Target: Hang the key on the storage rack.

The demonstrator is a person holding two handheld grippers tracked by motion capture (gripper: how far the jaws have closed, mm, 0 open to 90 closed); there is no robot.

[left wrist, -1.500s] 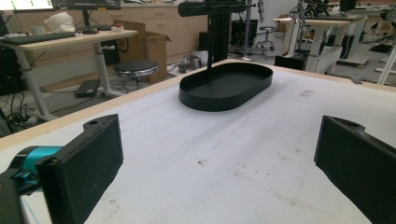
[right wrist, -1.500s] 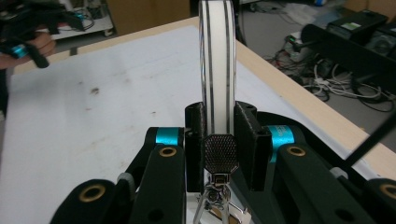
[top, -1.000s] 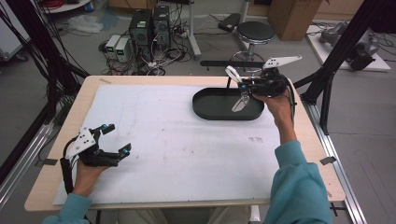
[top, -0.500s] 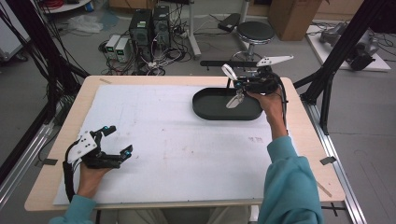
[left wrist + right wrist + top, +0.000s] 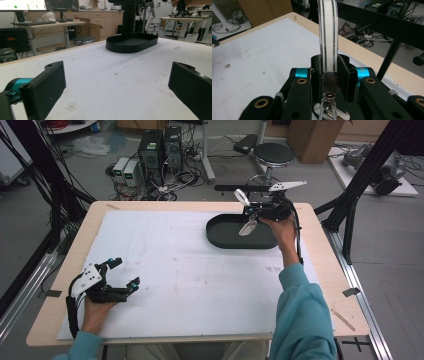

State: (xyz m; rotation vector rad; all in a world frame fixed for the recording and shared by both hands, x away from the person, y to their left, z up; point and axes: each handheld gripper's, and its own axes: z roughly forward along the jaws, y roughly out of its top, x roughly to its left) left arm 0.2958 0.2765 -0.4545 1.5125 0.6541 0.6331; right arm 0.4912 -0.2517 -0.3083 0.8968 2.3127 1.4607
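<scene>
Right claw (image 5: 329,72) is pinching a white strap (image 5: 328,30) with dark edge lines, metal clip (image 5: 330,82) dangling under the jaws. I'm holding it over the black tray's (image 5: 220,236) far right end; the strap's loose end hangs inside (image 5: 247,226). Left claw (image 5: 121,271) sits spread on the white mat (image 5: 190,270), near corner, well apart. My read: lower straight down, let the clip touch the tray floor first, then let go. Don't drag it sideways or the strap may catch the rim.

A glossy white strap (image 5: 328,32) with a metal clasp (image 5: 330,82), a matt black plastic tray (image 5: 225,236), a scuffed white mat (image 5: 175,270).
</scene>
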